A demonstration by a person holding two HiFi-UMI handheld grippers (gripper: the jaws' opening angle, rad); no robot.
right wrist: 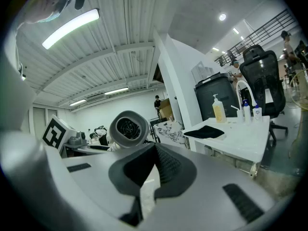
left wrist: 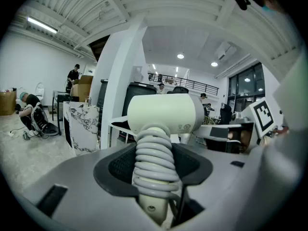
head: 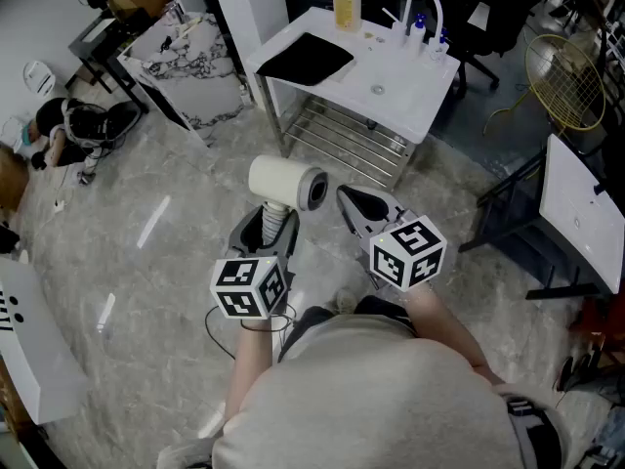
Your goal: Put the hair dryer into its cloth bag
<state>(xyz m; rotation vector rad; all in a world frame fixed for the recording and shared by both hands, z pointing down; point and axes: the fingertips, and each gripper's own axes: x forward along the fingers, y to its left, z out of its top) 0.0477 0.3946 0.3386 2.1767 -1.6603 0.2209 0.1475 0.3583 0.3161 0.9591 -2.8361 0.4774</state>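
Left gripper view alone shows cord (left wrist: 154,165) coiled round hair dryer (left wrist: 166,112).

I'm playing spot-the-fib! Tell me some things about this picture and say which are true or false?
1. The left tongs grip the cream plastic hair dryer by its cord-wrapped handle. True.
2. The right tongs hold the flat black cloth. False: they are shut and empty; the cloth lies on the white table.
3. A yellow pump bottle stands on that table. True.
4. The hair dryer is inside a bag. False: it is uncovered.
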